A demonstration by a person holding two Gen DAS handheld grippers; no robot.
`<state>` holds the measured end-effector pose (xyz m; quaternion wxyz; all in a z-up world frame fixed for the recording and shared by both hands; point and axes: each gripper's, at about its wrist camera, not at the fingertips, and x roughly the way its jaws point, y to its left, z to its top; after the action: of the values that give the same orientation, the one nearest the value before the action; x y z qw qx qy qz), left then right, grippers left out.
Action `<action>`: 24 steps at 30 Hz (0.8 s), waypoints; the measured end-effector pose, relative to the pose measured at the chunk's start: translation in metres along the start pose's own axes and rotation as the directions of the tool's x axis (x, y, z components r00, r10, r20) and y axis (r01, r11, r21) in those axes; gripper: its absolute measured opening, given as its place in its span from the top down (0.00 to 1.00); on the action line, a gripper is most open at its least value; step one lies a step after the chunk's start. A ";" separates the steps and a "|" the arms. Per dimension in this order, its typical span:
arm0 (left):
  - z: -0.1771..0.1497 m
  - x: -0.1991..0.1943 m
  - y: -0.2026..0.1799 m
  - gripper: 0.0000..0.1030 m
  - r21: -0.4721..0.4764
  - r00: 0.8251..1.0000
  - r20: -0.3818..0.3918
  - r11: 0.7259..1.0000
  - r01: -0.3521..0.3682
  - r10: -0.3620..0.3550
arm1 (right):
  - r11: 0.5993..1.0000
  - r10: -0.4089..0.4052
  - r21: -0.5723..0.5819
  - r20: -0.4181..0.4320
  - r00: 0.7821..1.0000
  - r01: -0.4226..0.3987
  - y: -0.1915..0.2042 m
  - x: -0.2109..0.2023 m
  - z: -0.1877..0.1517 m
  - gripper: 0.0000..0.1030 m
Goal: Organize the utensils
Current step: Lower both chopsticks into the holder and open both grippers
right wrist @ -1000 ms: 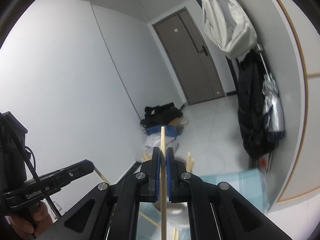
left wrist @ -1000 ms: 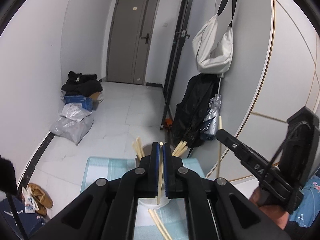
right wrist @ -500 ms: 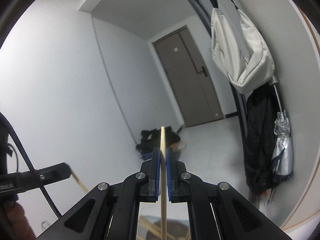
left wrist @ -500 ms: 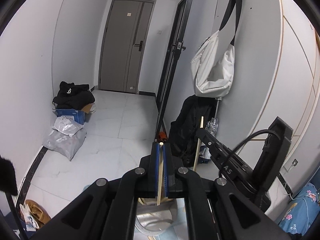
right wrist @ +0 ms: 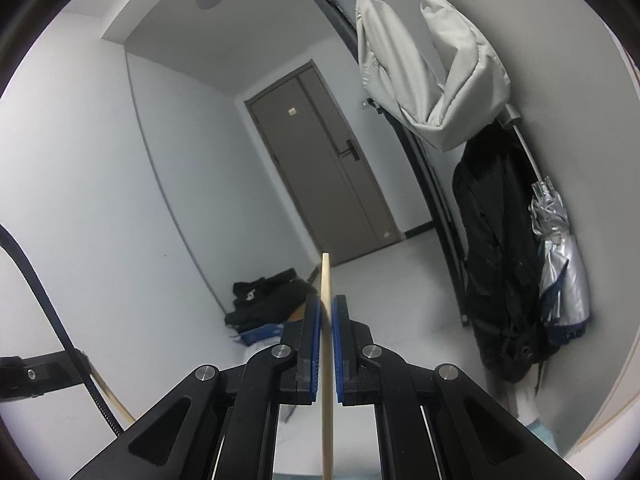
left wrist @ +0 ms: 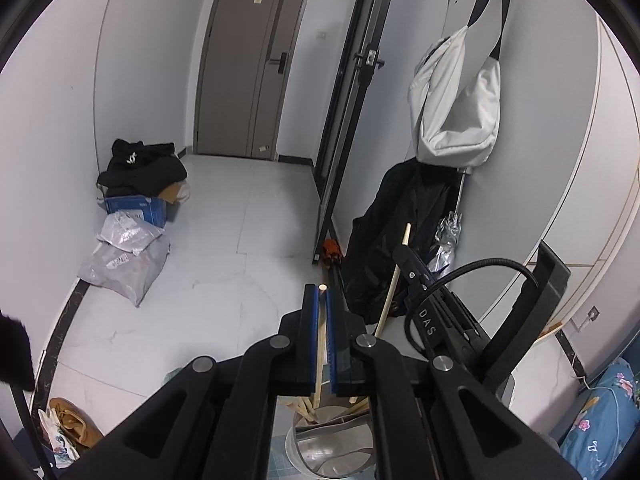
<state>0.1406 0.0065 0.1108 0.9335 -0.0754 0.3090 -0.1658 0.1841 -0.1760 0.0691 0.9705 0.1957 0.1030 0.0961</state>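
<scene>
My left gripper (left wrist: 322,300) is shut on a pale wooden chopstick (left wrist: 320,344) that stands between its blue pads. Its lower end hangs over a round metal utensil holder (left wrist: 332,444) that holds several more chopsticks. My right gripper (right wrist: 327,312) has its jaws slightly apart around a second chopstick (right wrist: 326,360), which leans against the left pad (right wrist: 316,328). The right gripper also shows in the left wrist view (left wrist: 404,250), just right of my left one, with its chopstick (left wrist: 394,284) slanting down toward the holder.
Both cameras look up into a hallway with a grey door (left wrist: 244,60). A white bag (left wrist: 456,96), black coat (left wrist: 396,232) and silver umbrella (left wrist: 448,236) hang on the right wall. Bags and a blue box (left wrist: 136,208) lie on the floor at left.
Both grippers have risen and tilted up with their chopsticks; the teal mat has left view. The right gripper's jaws have parted slightly around its chopstick.
</scene>
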 end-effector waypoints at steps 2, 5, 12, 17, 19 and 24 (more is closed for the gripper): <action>-0.002 0.004 0.004 1.00 -0.012 1.000 -0.015 1.000 0.014 -0.014 | 0.999 -0.002 -0.034 0.021 1.000 0.002 0.005 0.001 -0.007 0.95; -0.003 0.008 0.006 1.00 -0.018 0.999 -0.027 1.000 0.024 -0.025 | 0.998 -0.004 -0.070 0.029 1.000 0.006 0.011 0.002 -0.017 0.95; -0.008 0.013 0.004 1.00 -0.006 0.999 -0.041 0.999 0.035 -0.035 | 0.993 -0.006 -0.119 0.061 0.998 0.013 0.014 -0.008 -0.026 0.95; -0.010 0.012 0.002 0.99 0.006 0.999 -0.043 1.000 0.030 -0.030 | 0.988 0.001 -0.154 0.056 0.998 0.008 0.016 -0.019 -0.027 0.95; -0.012 0.012 0.001 1.00 0.008 0.999 -0.046 1.000 0.030 -0.029 | 0.983 0.011 -0.182 0.047 0.999 -0.002 0.016 -0.026 -0.030 0.94; -0.019 0.017 0.003 1.00 -0.003 0.997 -0.067 1.000 0.031 -0.031 | 0.972 0.036 -0.234 0.010 0.999 -0.033 0.013 -0.039 -0.039 0.94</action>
<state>0.1429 0.0025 0.0851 0.9198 -0.0756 0.3392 -0.1823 0.1361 -0.1591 0.0458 0.9856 0.0826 0.0809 0.1232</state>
